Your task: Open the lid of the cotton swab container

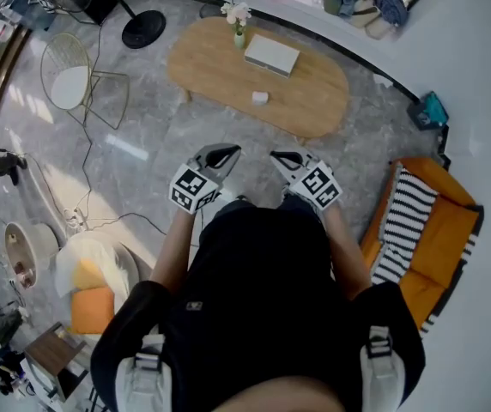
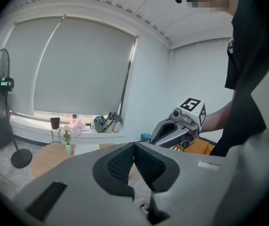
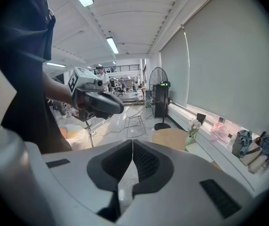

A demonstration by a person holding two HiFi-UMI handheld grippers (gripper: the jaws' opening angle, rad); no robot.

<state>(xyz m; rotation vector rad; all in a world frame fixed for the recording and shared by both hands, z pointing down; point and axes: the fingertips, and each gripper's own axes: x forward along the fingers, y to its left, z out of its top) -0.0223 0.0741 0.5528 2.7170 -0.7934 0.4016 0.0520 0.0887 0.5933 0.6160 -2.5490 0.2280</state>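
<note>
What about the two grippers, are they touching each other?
Apart. The head view shows a strip of floor between the left gripper and the right gripper.

The head view looks steeply down from above; both gripper views face forward, sharing the distant oval table (image 1: pixel 211 67).

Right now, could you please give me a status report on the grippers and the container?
Left gripper and right gripper shut, empty, held near body. Small white container untouched on oval wooden table, lid unclear. Nothing between.

Grey marble floor (image 1: pixel 170 134); oval wooden table (image 1: pixel 314 93); wire chair (image 1: pixel 69 74); orange sofa (image 1: pixel 451 230); window blind (image 2: pixel 78 69) drawn.
</note>
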